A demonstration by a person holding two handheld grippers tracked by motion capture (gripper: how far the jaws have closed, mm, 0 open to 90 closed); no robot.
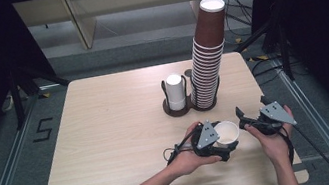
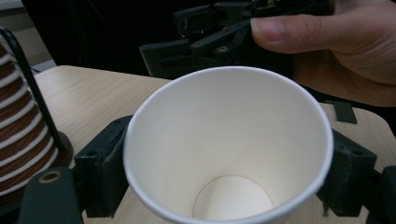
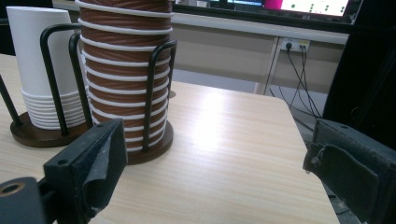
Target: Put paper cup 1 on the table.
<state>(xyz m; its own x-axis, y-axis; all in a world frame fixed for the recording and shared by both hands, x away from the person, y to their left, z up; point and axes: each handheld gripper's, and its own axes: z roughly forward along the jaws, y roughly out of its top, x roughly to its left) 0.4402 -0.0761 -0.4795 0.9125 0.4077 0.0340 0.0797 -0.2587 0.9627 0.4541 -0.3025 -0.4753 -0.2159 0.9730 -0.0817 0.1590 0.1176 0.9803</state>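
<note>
**White cup clamped in the left gripper, right gripper open beside it**

At the far middle of the desk (image 1: 108,132) stands a two-post wooden holder. Its left post carries a short stack of white cups (image 1: 175,92), and just at that stack's 3 o'clock a tall stack of brown cups (image 1: 208,60) rises well above it, leaning slightly and topped by a cup with a white inside.

Near the front edge, the left gripper (image 1: 227,144) is clamped on a single white paper cup (image 1: 227,132). In the left gripper view the cup (image 2: 229,144) sits between the two black jaws, one pressing each side of its wall, mouth toward the camera and empty. The cup is at about 6 o'clock from the brown stack, well apart from it.

At the cup's 3 o'clock, close by but not touching it, is the right gripper (image 1: 244,118), held in the person's right hand (image 1: 275,142). Its jaws stand wide apart with nothing between them; in the right gripper view they frame bare desk (image 3: 233,154), with the brown stack (image 3: 123,70) at 11 o'clock.
</note>
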